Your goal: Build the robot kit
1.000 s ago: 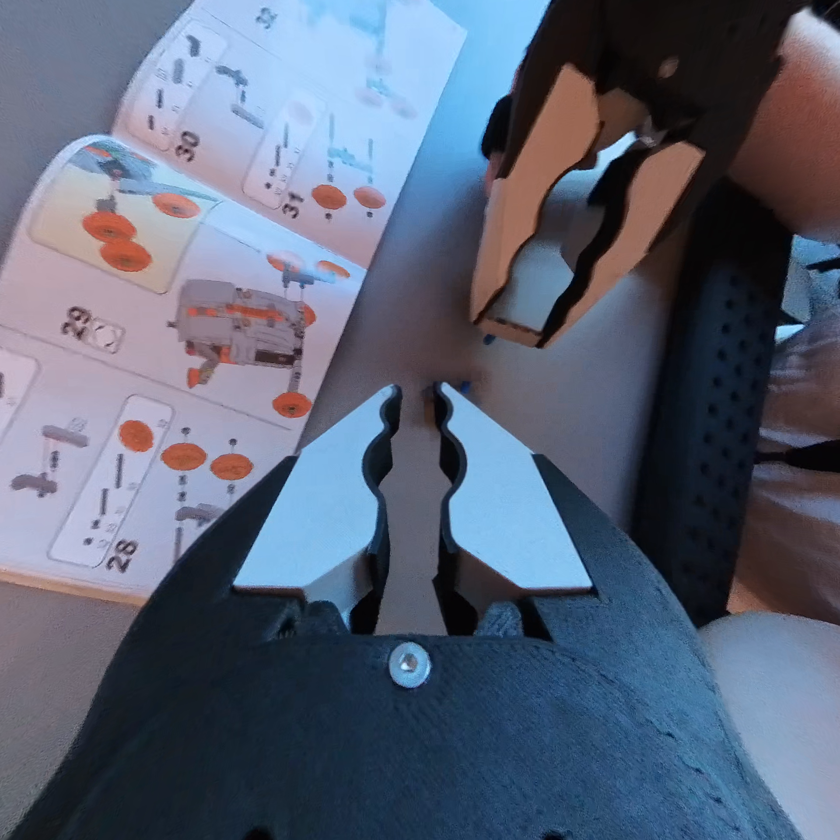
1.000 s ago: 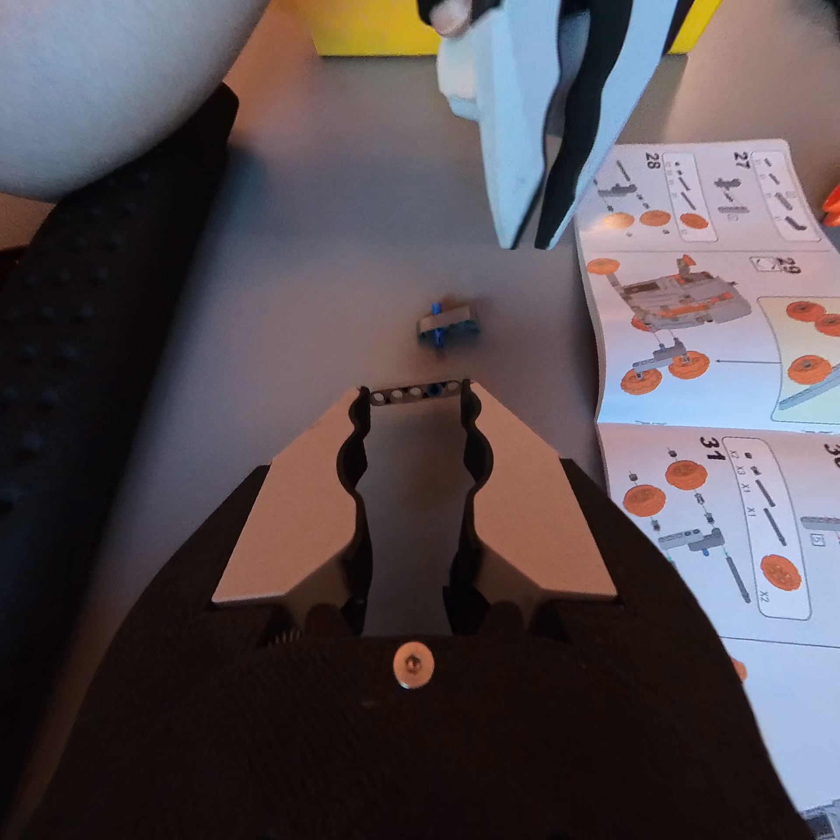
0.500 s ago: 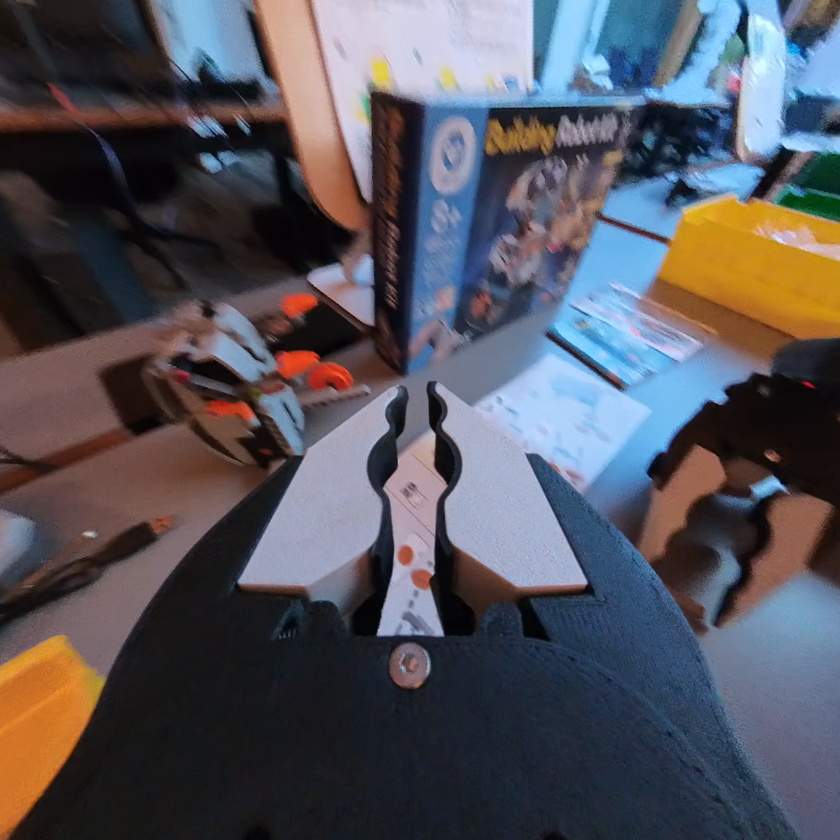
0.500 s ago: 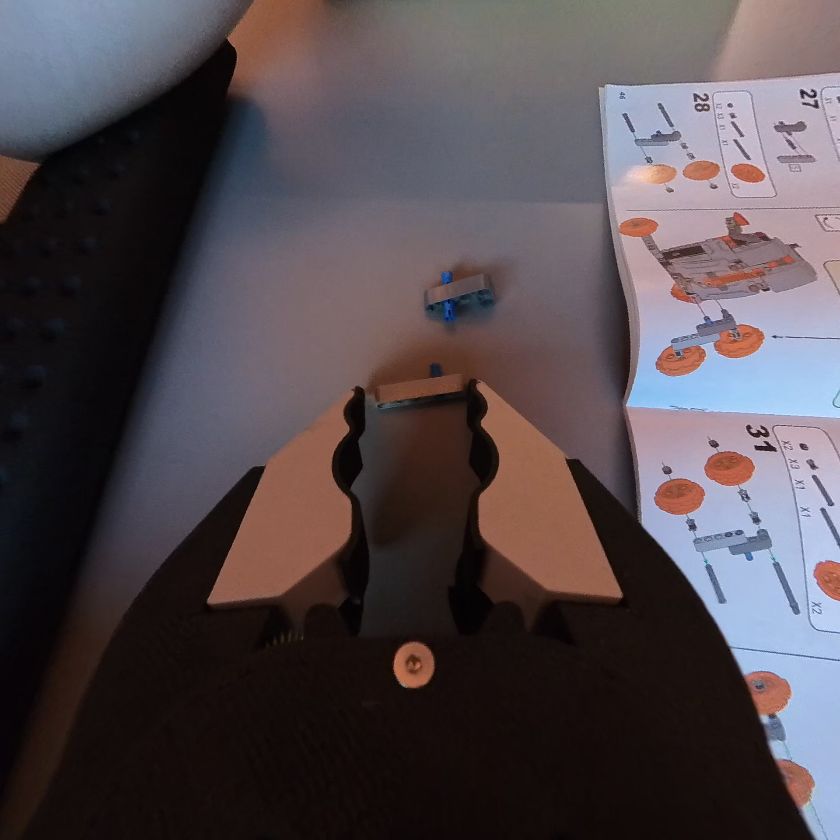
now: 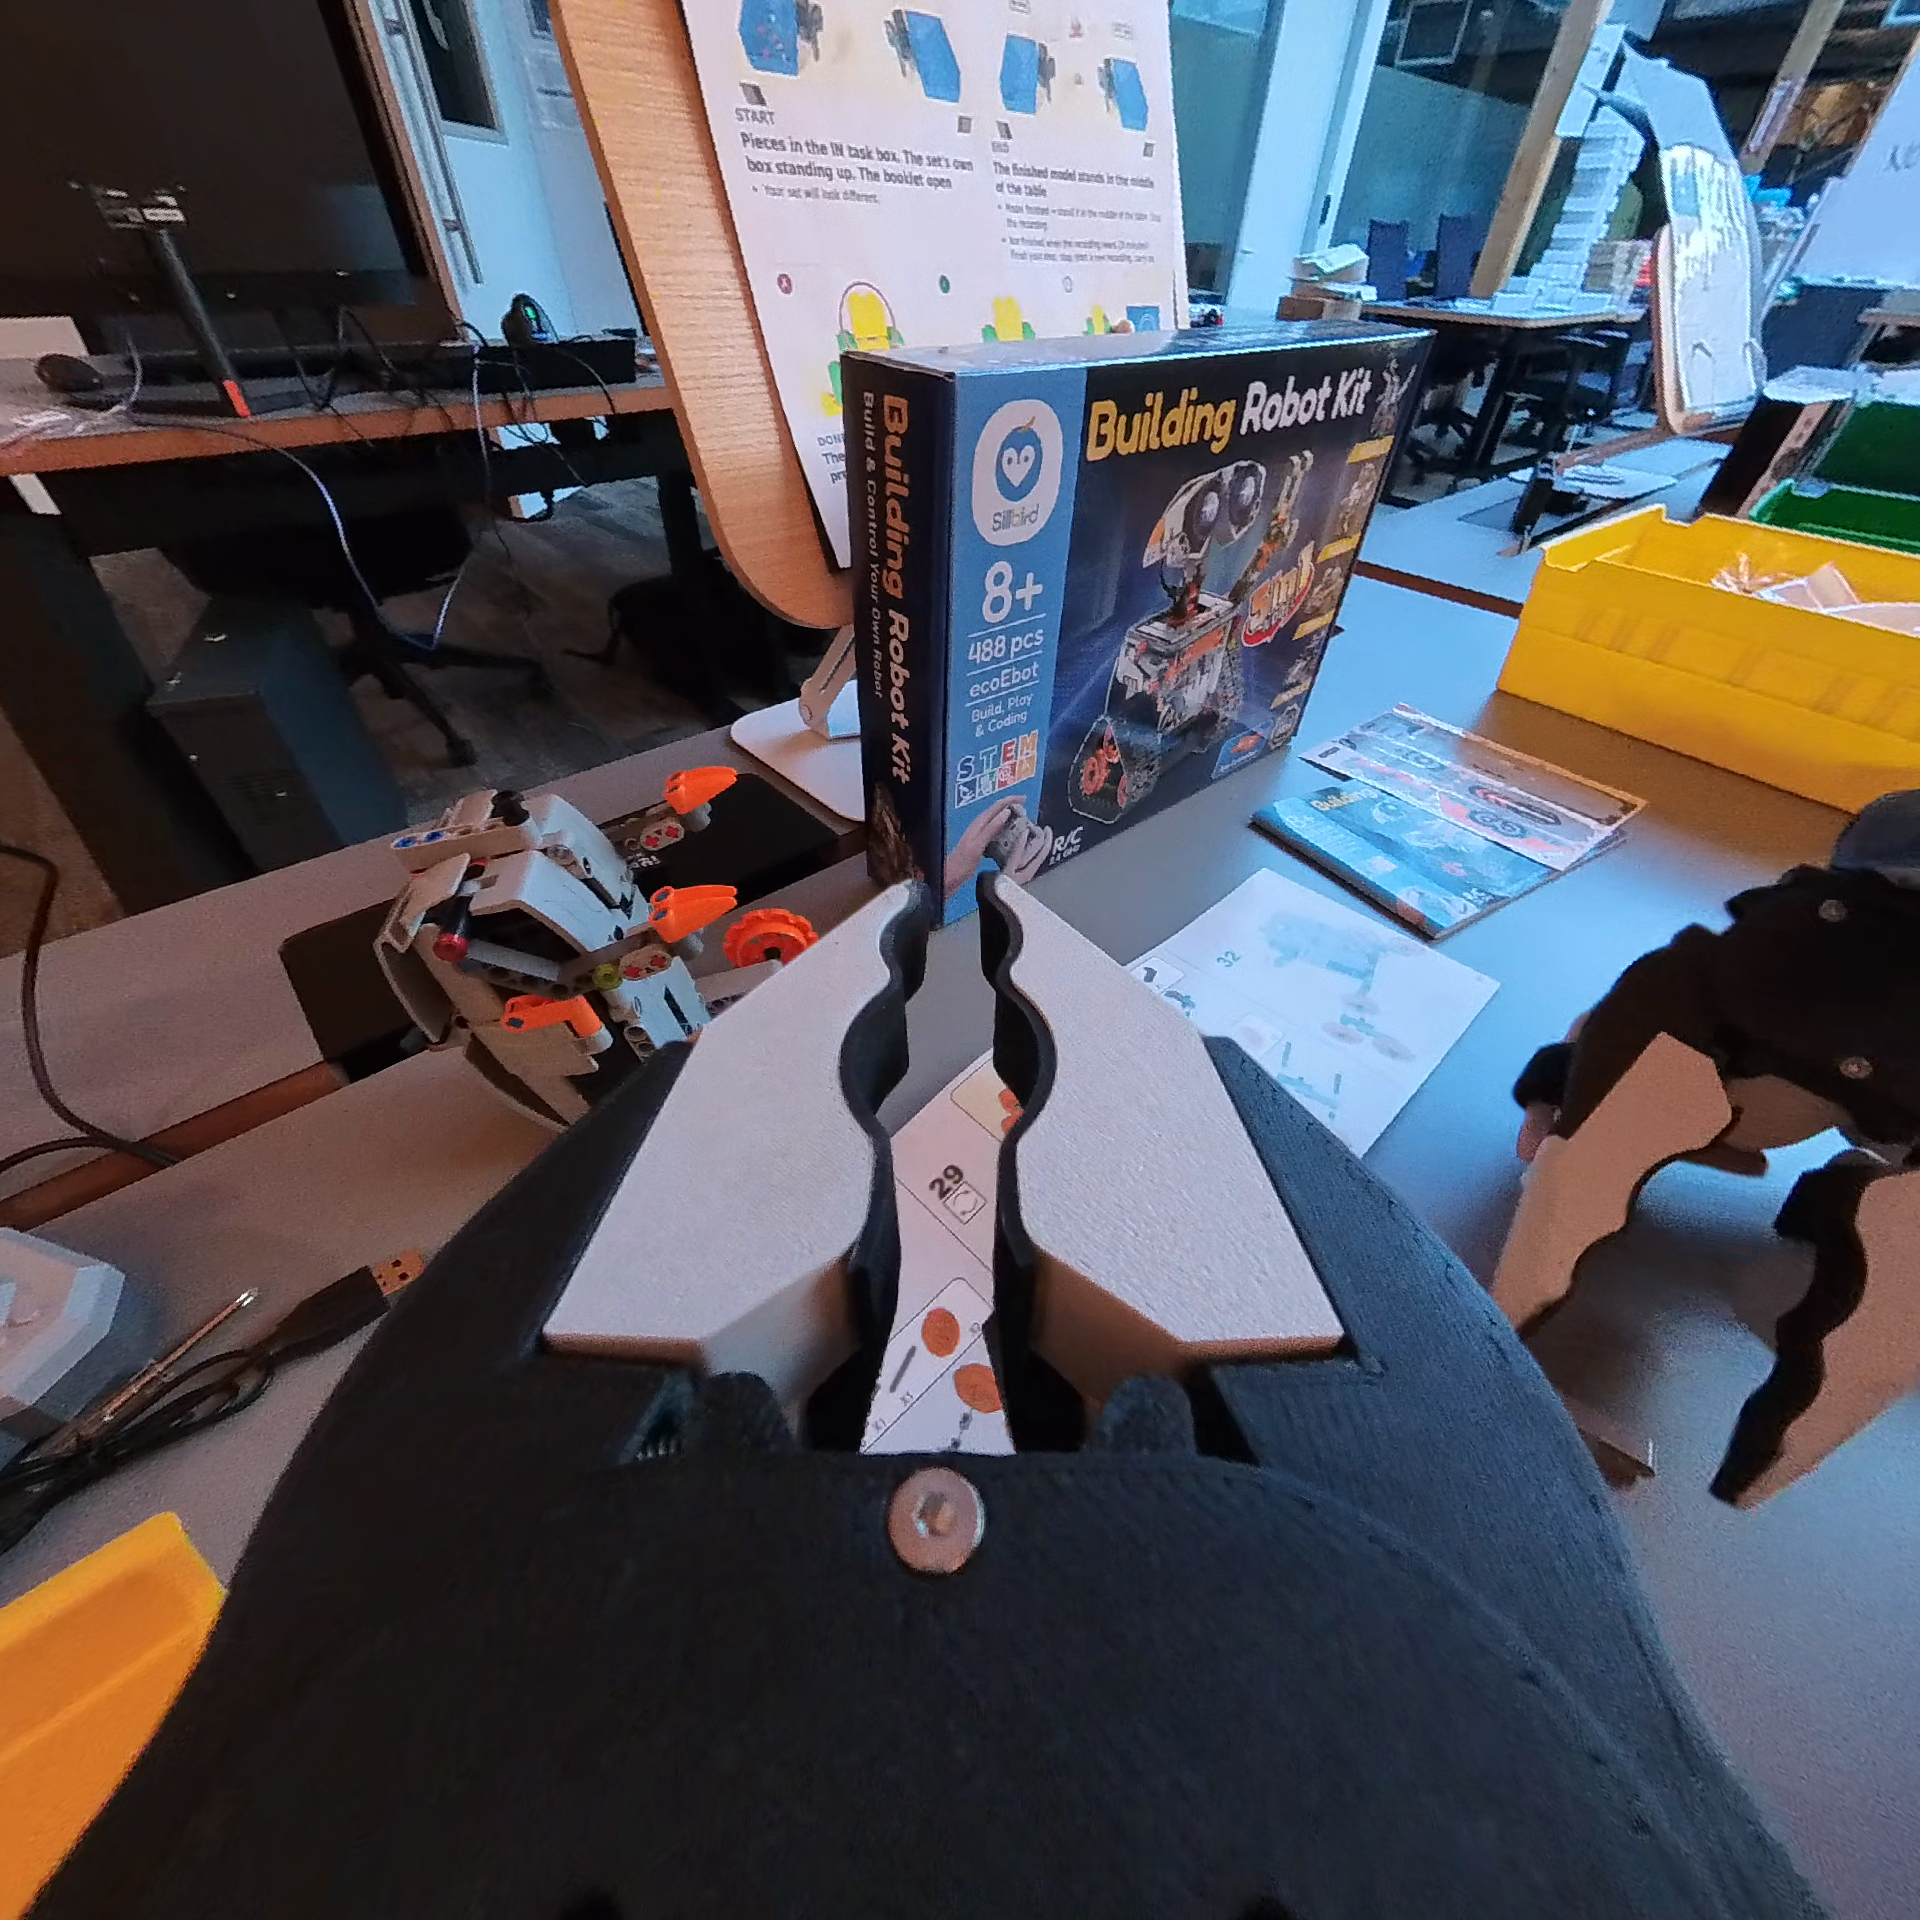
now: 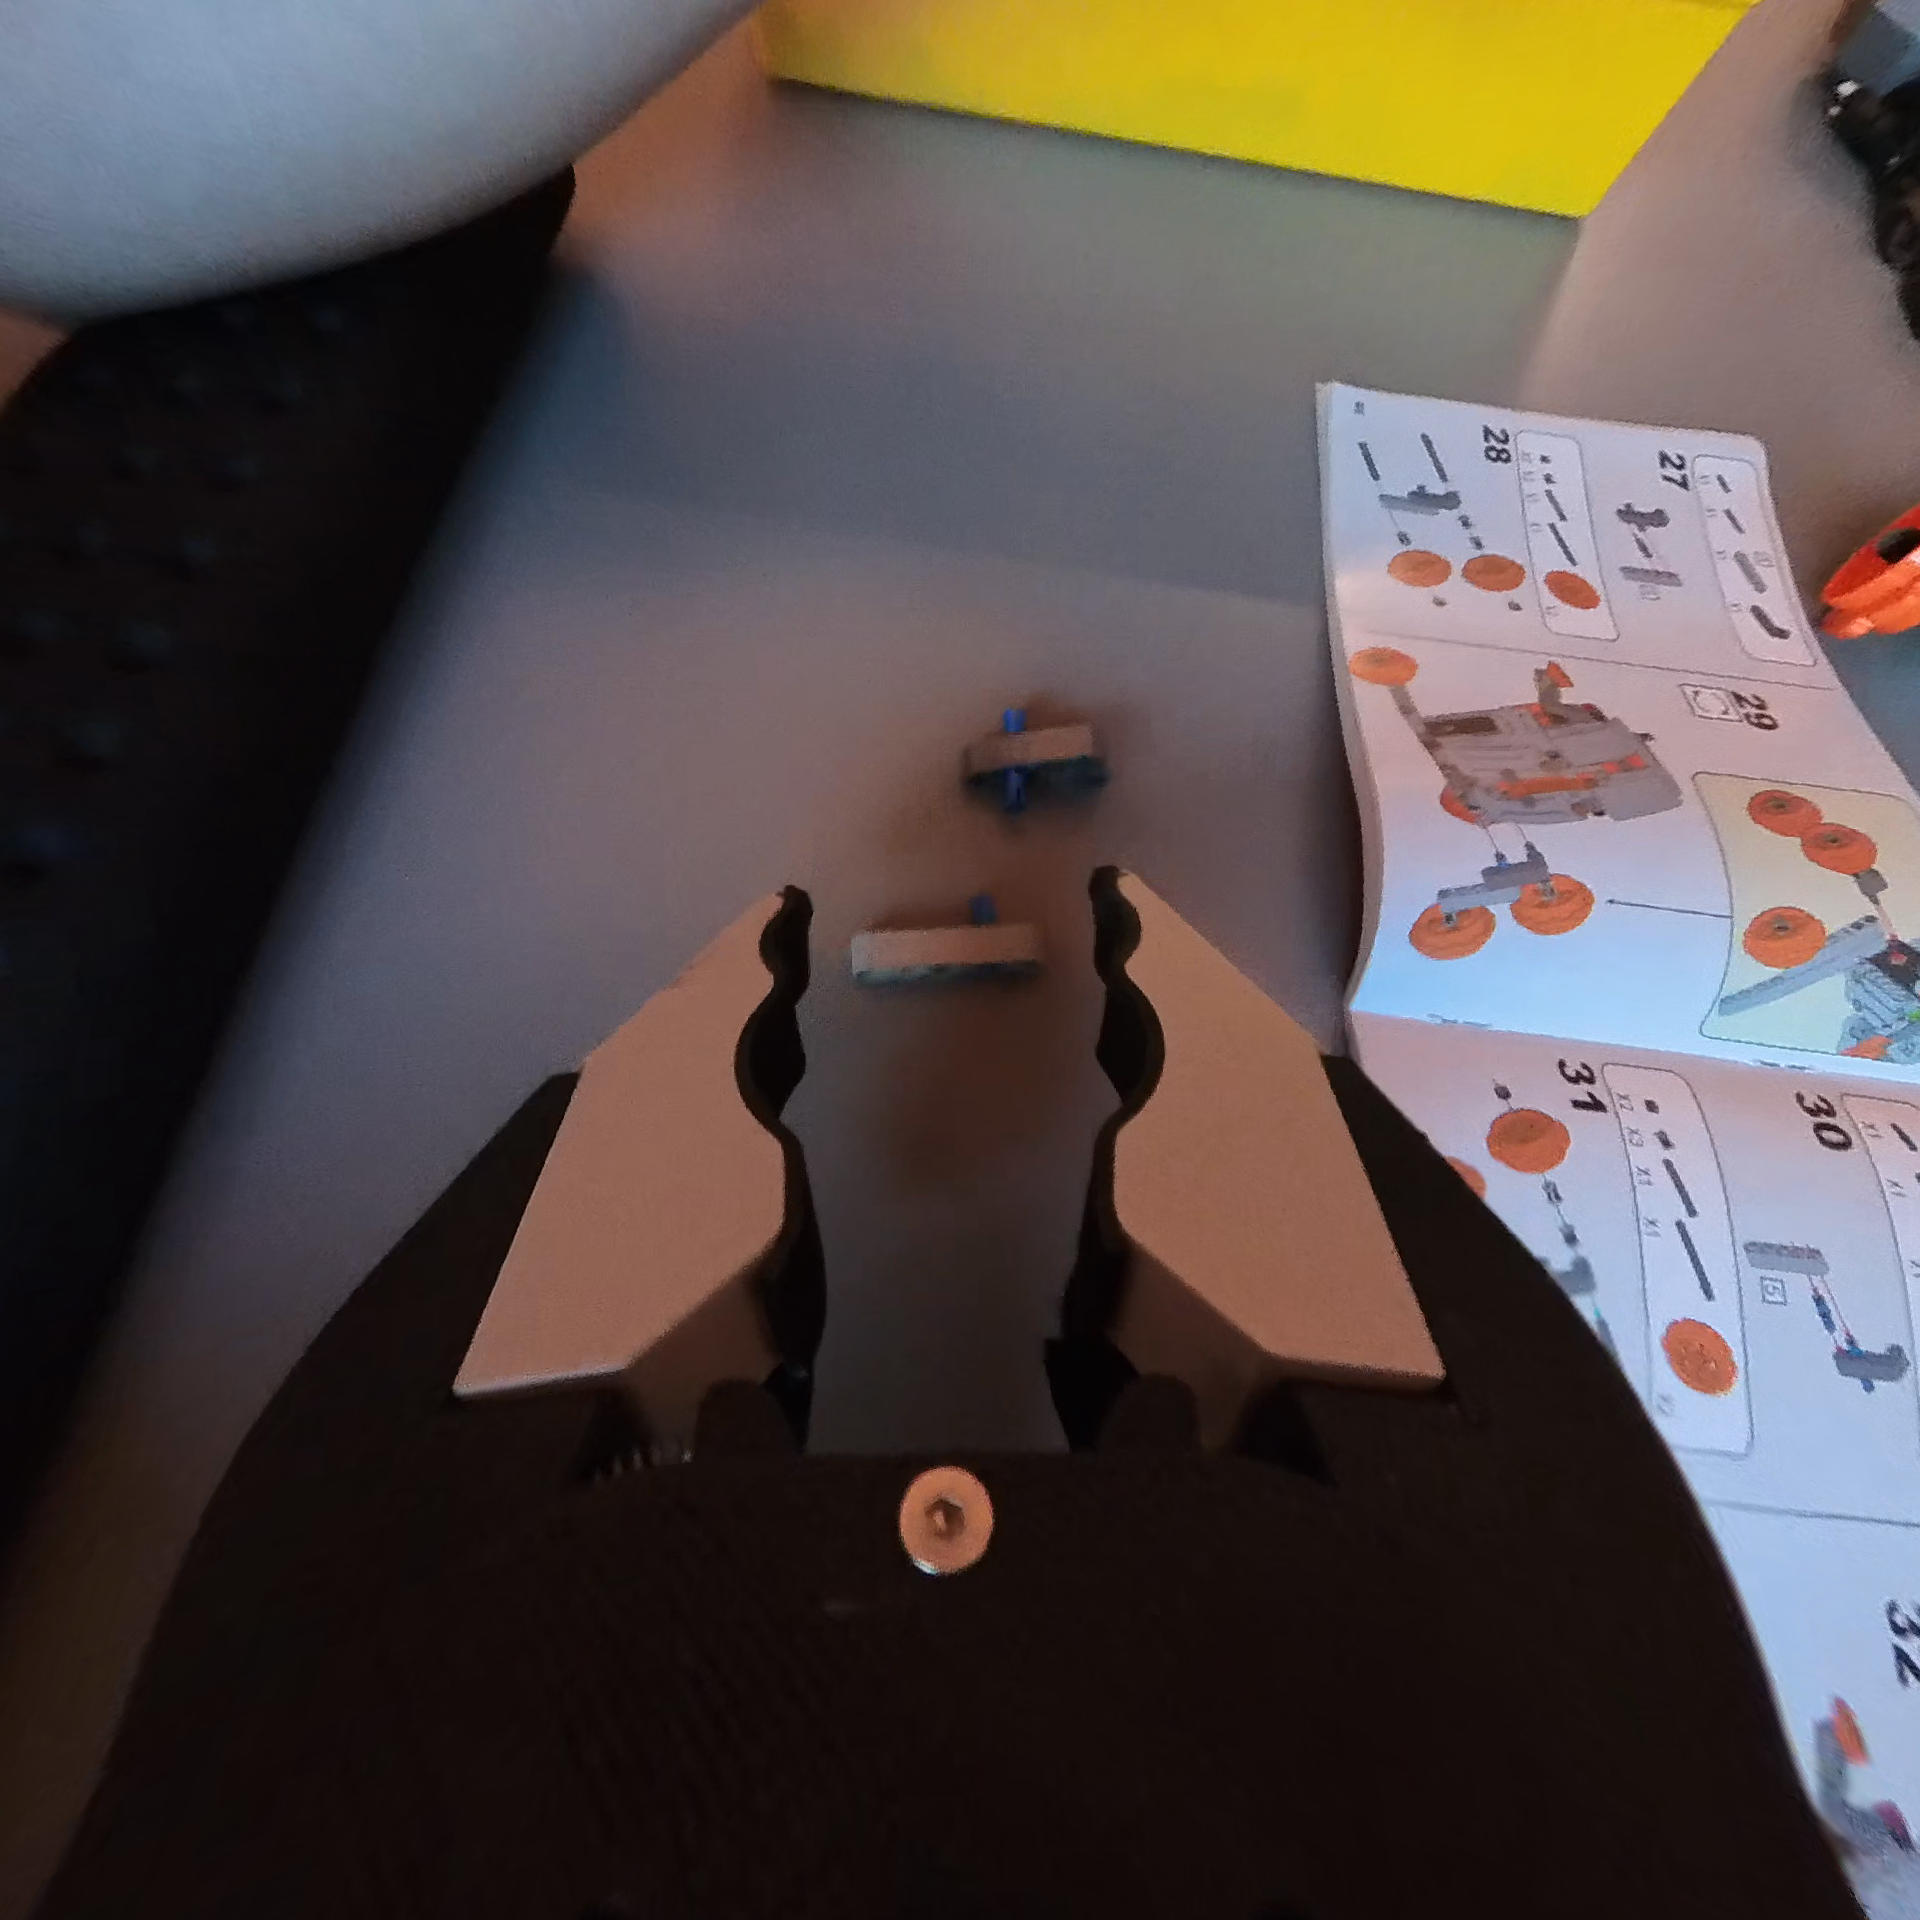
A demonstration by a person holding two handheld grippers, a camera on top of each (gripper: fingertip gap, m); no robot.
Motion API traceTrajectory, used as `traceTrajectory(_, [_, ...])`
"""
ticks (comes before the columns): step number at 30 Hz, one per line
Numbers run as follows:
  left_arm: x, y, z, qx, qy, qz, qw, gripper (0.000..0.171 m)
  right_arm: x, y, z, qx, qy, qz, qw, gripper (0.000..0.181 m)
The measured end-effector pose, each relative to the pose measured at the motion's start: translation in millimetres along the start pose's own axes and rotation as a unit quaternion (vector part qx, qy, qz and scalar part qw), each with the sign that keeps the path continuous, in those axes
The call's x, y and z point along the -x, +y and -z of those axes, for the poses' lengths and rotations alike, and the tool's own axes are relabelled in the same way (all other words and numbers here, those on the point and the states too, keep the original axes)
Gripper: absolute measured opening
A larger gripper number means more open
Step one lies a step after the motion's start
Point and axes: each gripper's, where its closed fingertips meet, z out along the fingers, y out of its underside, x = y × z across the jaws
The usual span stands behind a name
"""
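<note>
Plainly, the right gripper (image 6: 943, 894) is spread, a short grey beam with a blue pin (image 6: 943, 954) lying loose between its tips, a second pinned beam (image 6: 1034, 764) beyond. The left gripper (image 5: 951, 899), nearly pressed together and empty, hangs above the instruction booklet (image 5: 1309, 987) near the half-built model (image 5: 551, 956).

The instruction booklet (image 6: 1621, 935) runs off the frame's right edge; the yellow bin (image 6: 1247, 94) is cut off at top, blurred.
</note>
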Motion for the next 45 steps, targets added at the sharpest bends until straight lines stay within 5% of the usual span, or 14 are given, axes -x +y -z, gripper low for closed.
traceTrajectory(11, [0.6, 1.5, -2.3, 0.001, 0.002, 0.008, 1.000, 0.005, -13.9, -26.3, -7.3, -0.065, 0.032, -0.012, 0.997, 0.051])
traceTrajectory(15, [-2.4, 3.9, -4.8, 0.009, 0.005, 0.002, 1.000, 0.005, -22.4, -23.6, -23.7, -0.005, 0.068, 0.047, 0.997, 0.046])
traceTrajectory(27, [3.2, -3.3, 4.5, -0.014, 0.001, -0.003, 1.000, 0.006, -18.1, -11.7, -37.8, 0.036, 0.053, 0.032, 0.997, 0.031])
traceTrajectory(31, [-4.4, -18.1, 11.8, -0.056, 0.039, 0.040, 0.997, 0.011, -30.3, -16.5, -24.7, 0.038, 0.121, 0.091, 0.988, 0.031])
traceTrajectory(34, [-23.3, -22.7, 14.5, -0.069, 0.134, 0.130, 0.980, 0.013, -52.1, -26.4, 1.4, 0.035, 0.218, 0.133, 0.966, 0.031])
traceTrajectory(38, [-43.3, -9.3, 8.8, -0.027, 0.231, 0.231, 0.945, 0.020, -72.5, -42.1, 37.3, -0.003, 0.304, 0.145, 0.942, 0.031])
traceTrajectory(45, [-91.1, 53.6, -18.0, 0.154, 0.275, 0.176, 0.933, 0.015, -84.5, -49.2, 59.1, -0.041, 0.347, 0.119, 0.929, 0.031])
